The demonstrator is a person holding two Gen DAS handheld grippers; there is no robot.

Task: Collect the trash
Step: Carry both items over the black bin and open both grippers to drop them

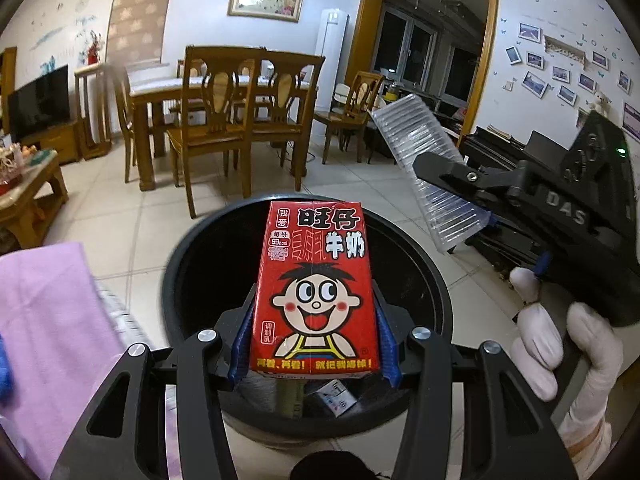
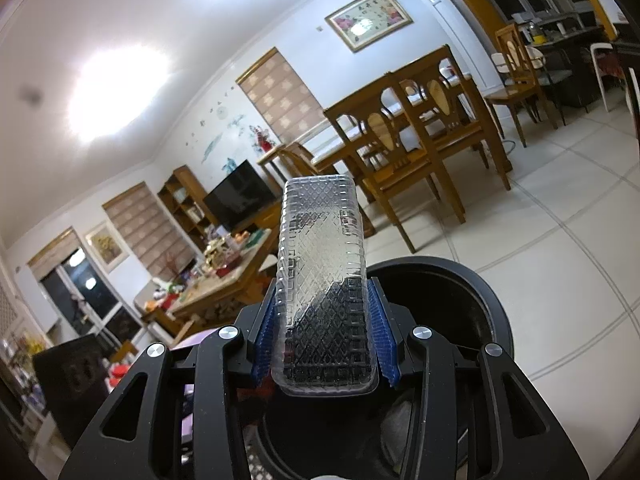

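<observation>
At frame centre, the left gripper (image 1: 314,344) clasps a red milk carton (image 1: 316,288) above the black bin (image 1: 424,280), ready to drop. Upper right, the right gripper (image 1: 448,184) pinches a clear plastic tray (image 1: 420,140) beside it.

The milk carton (image 1: 316,288) sits upright between the pads of the left gripper (image 1: 316,340), directly above the open mouth of the trash bin (image 1: 424,280); scraps lie inside the bin below it. To the right, the right gripper (image 1: 452,176) clamps the plastic tray (image 1: 424,152), which stands tilted beyond the bin's right rim. Behind the bin, across the tiled floor, stand the dining table (image 1: 160,92) and chairs (image 1: 216,120). A coffee table (image 1: 28,192) lies at the left, the television (image 1: 38,102) behind it.
</observation>
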